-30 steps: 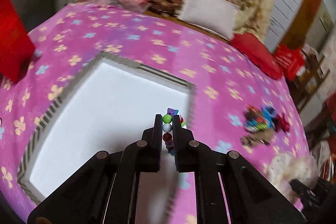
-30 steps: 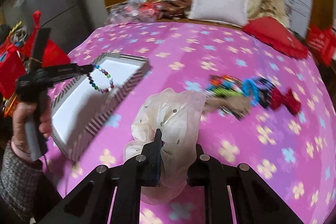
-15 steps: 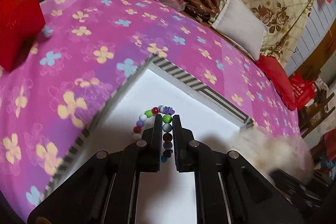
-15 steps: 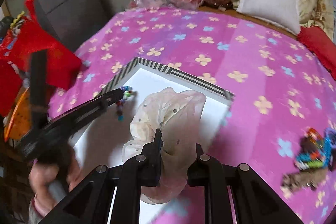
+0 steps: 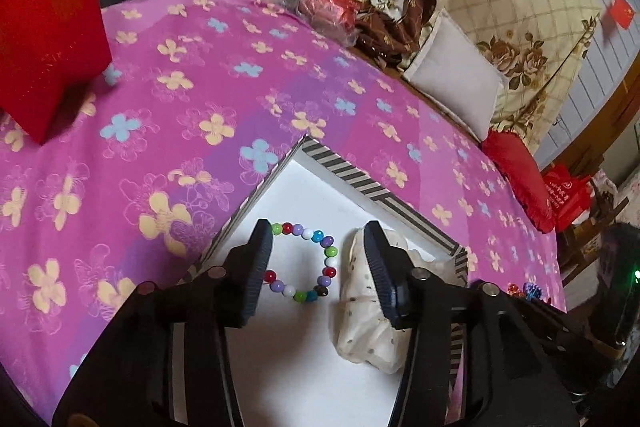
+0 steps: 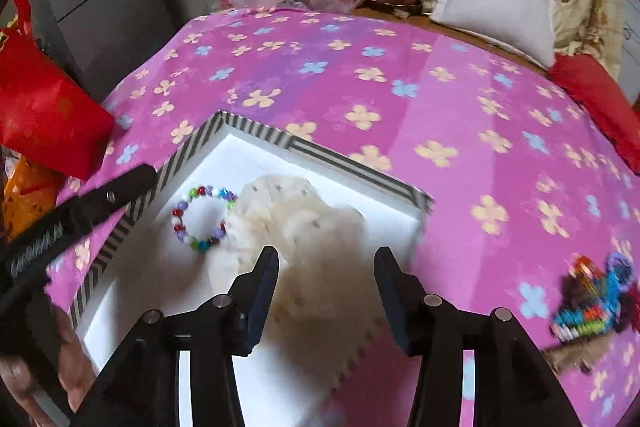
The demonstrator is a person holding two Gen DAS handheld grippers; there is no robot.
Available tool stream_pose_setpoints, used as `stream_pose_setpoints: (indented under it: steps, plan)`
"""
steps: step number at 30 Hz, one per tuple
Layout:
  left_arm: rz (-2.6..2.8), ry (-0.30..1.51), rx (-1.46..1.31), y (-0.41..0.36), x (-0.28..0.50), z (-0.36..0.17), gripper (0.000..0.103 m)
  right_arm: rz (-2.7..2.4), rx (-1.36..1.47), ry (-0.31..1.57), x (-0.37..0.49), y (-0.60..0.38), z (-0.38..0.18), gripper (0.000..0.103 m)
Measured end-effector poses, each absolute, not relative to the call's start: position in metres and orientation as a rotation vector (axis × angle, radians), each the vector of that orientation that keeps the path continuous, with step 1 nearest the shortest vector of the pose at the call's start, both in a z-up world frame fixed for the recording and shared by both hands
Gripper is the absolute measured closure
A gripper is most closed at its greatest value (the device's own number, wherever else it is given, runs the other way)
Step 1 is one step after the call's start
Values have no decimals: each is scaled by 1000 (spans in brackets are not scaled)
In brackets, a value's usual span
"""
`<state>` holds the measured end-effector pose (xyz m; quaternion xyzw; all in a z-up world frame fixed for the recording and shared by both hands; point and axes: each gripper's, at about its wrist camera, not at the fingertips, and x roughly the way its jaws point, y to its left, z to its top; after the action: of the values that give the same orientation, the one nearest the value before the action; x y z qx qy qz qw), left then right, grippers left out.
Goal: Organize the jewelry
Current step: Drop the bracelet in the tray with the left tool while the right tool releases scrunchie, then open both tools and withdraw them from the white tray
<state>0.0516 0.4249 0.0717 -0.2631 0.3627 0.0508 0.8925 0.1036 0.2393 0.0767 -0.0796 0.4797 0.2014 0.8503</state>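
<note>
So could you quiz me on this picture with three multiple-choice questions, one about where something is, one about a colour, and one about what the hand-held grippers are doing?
1. Where does the bead bracelet lie?
A. On the pink cloth
B. Inside the striped-rim box
C. On the white pillow

2. What colour is the box floor?
A. White
B. Black
C. Yellow

3. How do the two hand-held grippers stand?
A. Both shut on beads
B. One open, one shut
C. Both open and holding nothing

Answers:
1. B, the bracelet rests flat on the box floor beside the cream dotted scrunchie.
2. A, the floor around the bracelet is plain white.
3. C, the left hand-held gripper and the right hand-held gripper each show a wide gap between the fingers, with the items lying free below.
</note>
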Motion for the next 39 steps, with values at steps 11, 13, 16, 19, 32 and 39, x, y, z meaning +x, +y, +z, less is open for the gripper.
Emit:
stream_pose_setpoints:
  steps: [11, 13, 16, 19, 32, 39]
  plan:
    - [218, 757, -573, 444, 23, 75, 55, 483, -162, 1122, 15, 221, 38, 55]
    - [235, 760, -564, 445, 18, 74, 55, 468, -198, 1114, 9, 225, 34, 56]
    - [236, 766, -548, 442, 15, 75, 55, 454, -196, 1123, 5, 219, 31, 63]
    - [232, 763, -521, 436, 13, 78, 55, 436, -191, 1119, 3, 210, 30, 63]
    - [171, 790, -469, 402, 18, 80, 55, 471, -90, 1088, -6, 165, 42, 56]
    - [-1, 789, -404, 341, 3, 100, 55, 256, -107, 999, 1, 71, 58, 55]
